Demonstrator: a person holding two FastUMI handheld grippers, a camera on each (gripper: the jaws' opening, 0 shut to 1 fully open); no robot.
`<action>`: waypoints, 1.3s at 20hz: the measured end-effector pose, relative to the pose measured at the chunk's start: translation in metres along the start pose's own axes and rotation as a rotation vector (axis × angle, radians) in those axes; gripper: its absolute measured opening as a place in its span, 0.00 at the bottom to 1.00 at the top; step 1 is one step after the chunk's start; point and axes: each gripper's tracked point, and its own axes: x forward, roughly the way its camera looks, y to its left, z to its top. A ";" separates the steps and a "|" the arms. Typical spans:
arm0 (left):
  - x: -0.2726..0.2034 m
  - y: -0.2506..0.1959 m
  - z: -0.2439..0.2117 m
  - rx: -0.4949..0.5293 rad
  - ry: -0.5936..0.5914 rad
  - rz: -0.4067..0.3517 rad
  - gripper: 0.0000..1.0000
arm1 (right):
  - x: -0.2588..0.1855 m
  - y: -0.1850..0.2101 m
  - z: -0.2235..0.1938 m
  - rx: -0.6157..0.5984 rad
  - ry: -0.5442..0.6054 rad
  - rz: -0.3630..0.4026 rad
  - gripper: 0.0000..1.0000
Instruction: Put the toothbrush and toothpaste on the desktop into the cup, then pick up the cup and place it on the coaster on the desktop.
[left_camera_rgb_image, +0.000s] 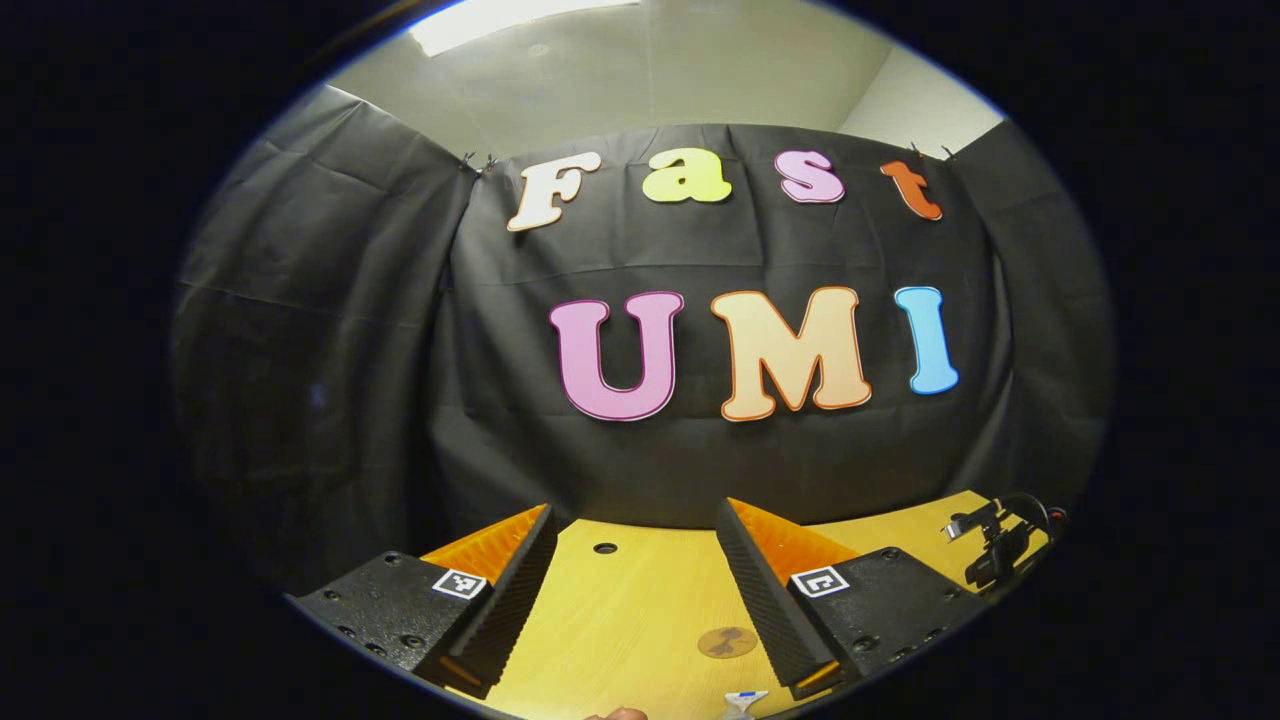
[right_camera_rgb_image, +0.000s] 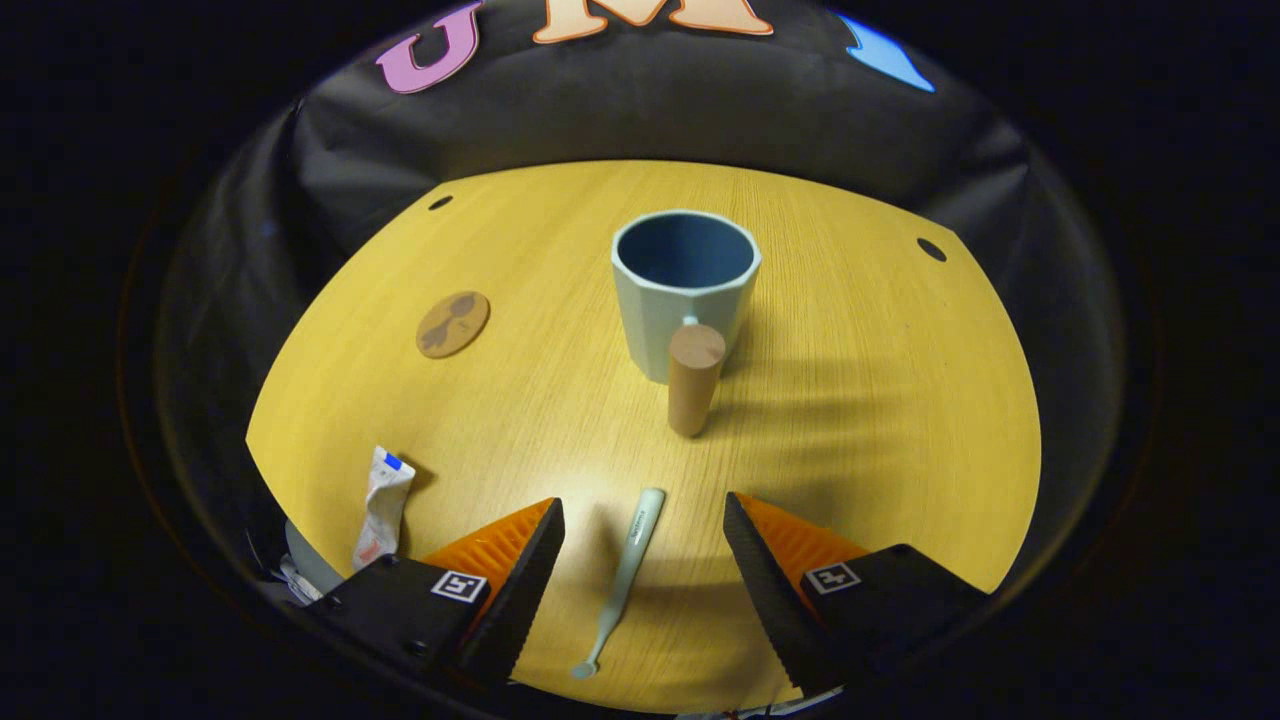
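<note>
In the right gripper view a pale blue-grey cup (right_camera_rgb_image: 685, 285) stands upright mid-table, its wooden handle (right_camera_rgb_image: 693, 378) turned toward me. A pale green toothbrush (right_camera_rgb_image: 630, 555) lies flat on the table between the fingers of my right gripper (right_camera_rgb_image: 643, 512), which hovers open above it without touching. A crumpled white toothpaste tube (right_camera_rgb_image: 383, 505) lies at the near left. The round brown coaster (right_camera_rgb_image: 453, 323) sits far left of the cup. My left gripper (left_camera_rgb_image: 635, 525) is open and empty, raised and facing the wall; the coaster (left_camera_rgb_image: 727, 641) and the toothpaste tip (left_camera_rgb_image: 745, 703) lie below it.
The yellow wooden table (right_camera_rgb_image: 880, 400) has small dark holes (right_camera_rgb_image: 931, 249) near its back corners. A black clamp-like fixture (left_camera_rgb_image: 1000, 545) sits at the table's right edge in the left gripper view. Black cloth walls close in behind.
</note>
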 end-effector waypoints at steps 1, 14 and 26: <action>0.001 0.000 -0.002 0.002 0.005 0.004 0.94 | 0.003 -0.001 -0.005 -0.004 0.023 0.000 0.99; -0.001 0.000 -0.031 0.008 0.072 0.013 0.94 | 0.024 -0.003 -0.023 -0.066 0.152 -0.028 0.72; -0.001 -0.030 -0.071 -0.004 0.171 -0.063 0.94 | 0.018 0.011 -0.034 0.072 0.219 0.093 0.14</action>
